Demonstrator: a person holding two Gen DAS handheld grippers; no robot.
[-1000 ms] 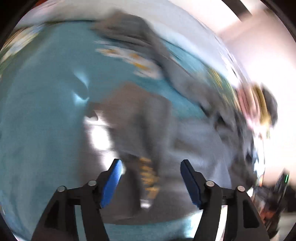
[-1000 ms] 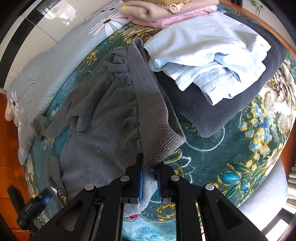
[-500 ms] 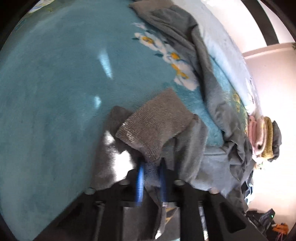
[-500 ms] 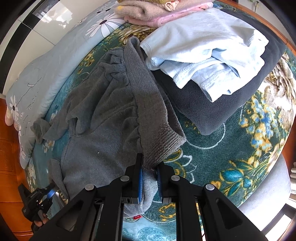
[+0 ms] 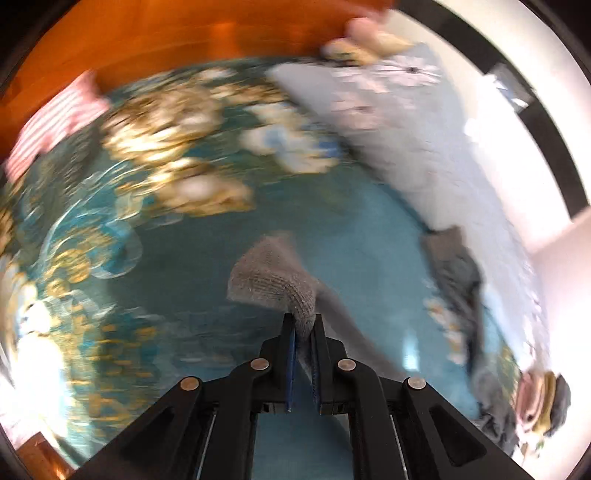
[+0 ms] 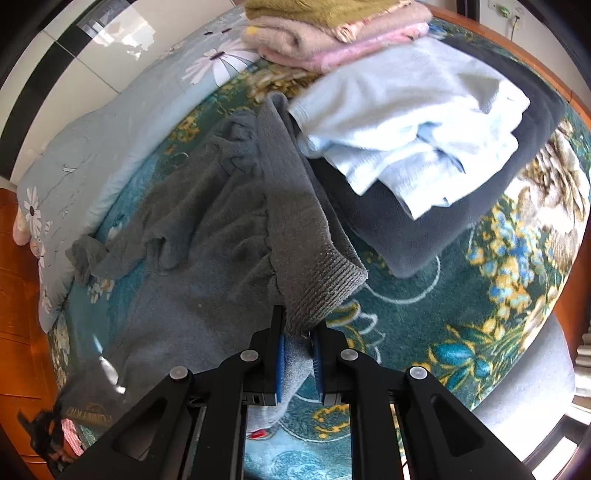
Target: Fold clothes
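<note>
**A:** What was nearest in the right wrist view?

**B:** The right gripper, low in the middle of the frame, its blue-padded jaws clamped on the grey sweater close to a ribbed cuff. The cuff bulged out just above and to the right of the jaws.

**A:** How was that gripper posed?

**B:** It pointed up the frame, looking down along its fingers at the bed. The sweater lay crumpled on the teal floral blanket, running from the jaws up and to the left, with one sleeve trailing to a small cuff at the left edge.

**A:** And behind it?

**B:** To the upper right, a folded pale blue garment sat on a dark grey folded piece. Further back, at the top, was a stack of pink, beige and olive knits. A light blue quilt with daisies ran along the upper left.

**A:** The left side?

**B:** The left gripper sat at the bottom centre of its view, jaws closed on another ribbed part of the sweater, which stood up in a fold right above the fingertips. The rest of that view was motion-blurred: teal blanket with gold flowers to the left, the pale quilt to the upper right, and orange wood across the top.
</note>
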